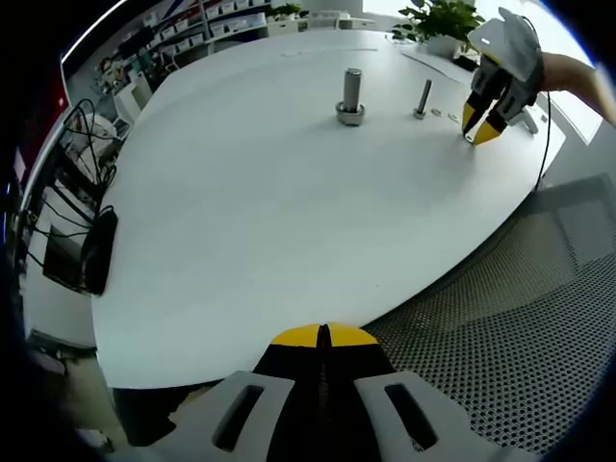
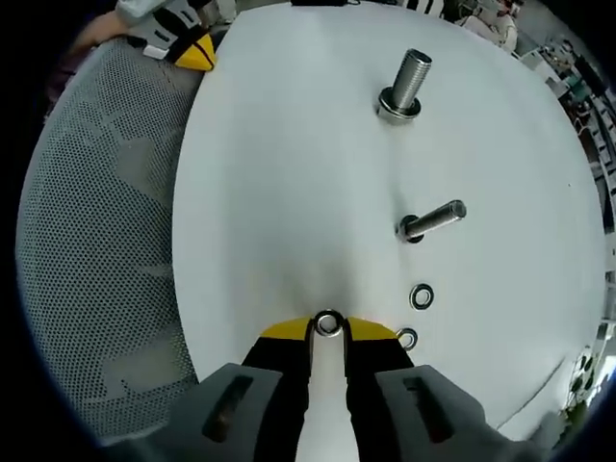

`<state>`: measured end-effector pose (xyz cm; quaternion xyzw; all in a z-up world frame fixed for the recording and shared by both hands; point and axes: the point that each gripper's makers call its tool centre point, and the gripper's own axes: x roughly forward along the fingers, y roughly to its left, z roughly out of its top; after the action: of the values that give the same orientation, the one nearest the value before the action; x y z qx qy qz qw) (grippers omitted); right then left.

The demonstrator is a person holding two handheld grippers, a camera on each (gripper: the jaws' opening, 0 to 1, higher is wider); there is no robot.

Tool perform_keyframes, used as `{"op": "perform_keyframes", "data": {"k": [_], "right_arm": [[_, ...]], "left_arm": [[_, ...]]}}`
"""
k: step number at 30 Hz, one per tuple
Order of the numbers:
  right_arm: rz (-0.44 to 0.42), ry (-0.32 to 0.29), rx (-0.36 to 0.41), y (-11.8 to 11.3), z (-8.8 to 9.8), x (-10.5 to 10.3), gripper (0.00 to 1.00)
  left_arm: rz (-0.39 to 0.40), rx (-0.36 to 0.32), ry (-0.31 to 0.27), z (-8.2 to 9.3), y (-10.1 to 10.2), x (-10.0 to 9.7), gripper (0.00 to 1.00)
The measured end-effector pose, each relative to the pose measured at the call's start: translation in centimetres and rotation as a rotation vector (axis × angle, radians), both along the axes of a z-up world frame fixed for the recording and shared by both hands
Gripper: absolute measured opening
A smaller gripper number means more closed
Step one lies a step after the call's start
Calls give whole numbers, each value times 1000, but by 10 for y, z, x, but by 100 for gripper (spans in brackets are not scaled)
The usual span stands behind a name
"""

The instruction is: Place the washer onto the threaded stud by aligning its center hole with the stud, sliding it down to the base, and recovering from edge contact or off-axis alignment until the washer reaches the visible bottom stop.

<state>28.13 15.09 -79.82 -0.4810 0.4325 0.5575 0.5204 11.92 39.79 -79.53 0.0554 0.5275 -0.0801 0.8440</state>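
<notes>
A small metal washer sits between the yellow tips of my right gripper, which is shut on it just above the white table. Ahead stands a thin threaded stud, leaning right in this view, and beyond it a thick threaded stud with a collar at its base. In the left gripper view the thick stud and thin stud stand far off, with the right gripper tip-down beside them. My left gripper is shut on nothing, at the table's near edge.
Two loose washers lie on the table right of my right gripper. A grey perforated mesh surface borders the table. Dark equipment and cables sit off the far left edge. Plants stand at the back.
</notes>
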Motion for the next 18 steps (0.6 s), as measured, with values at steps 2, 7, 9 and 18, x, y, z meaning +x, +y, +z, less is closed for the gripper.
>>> {"op": "perform_keyframes", "data": {"k": [2,7,9,18], "right_arm": [[0,-4,1,0,-1,0,14],[-58,18,27,1,0,3,14],[-74,33,42,1,0,3,14],[-112,60,109,16,18,3,14]], "left_arm": [[1,0,0,0,0,0,0],[1,1,1,0,0,0,0],[-2,1,2,0,0,0,0],[2,0,0,0,1,0,0]]}}
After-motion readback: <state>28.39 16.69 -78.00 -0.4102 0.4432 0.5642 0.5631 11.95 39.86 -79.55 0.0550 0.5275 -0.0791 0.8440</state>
